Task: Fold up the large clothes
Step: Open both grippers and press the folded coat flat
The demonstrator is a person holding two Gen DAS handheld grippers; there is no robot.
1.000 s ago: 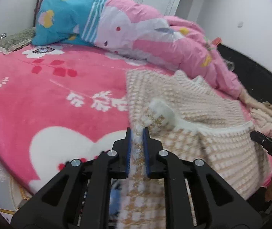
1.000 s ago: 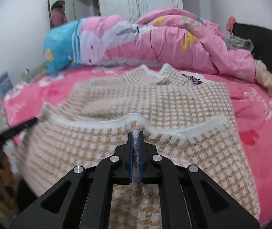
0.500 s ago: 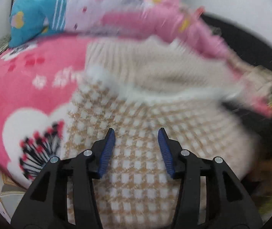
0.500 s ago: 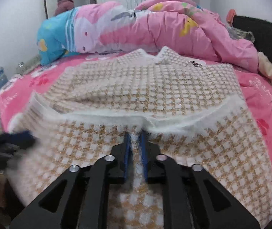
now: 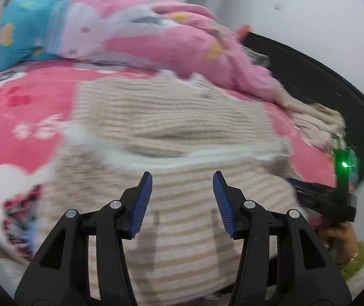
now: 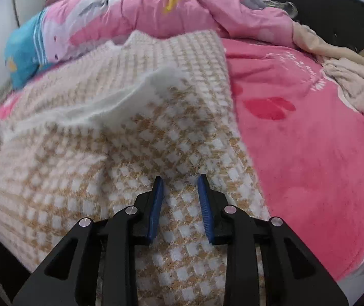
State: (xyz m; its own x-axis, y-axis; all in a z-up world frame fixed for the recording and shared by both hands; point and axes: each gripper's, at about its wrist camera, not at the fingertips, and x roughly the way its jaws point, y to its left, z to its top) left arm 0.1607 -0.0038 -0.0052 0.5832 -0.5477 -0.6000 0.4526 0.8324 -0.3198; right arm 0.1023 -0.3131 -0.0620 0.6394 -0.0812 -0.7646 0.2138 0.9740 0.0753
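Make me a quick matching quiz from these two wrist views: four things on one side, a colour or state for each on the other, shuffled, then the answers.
Things:
1. sweater
2. bed blanket
3. left gripper
4. headboard

Descriptions:
A. black
B. jaws apart, nothing clamped
C. beige and white check, bottom part folded up
D. bright pink with red and white prints

Pairs: 1-C, 2-D, 3-B, 4-A

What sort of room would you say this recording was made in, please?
Most likely a bedroom: a bed under a pink floral blanket, a bundled pink and blue quilt at the back, and a checked knit sweater spread out on top.
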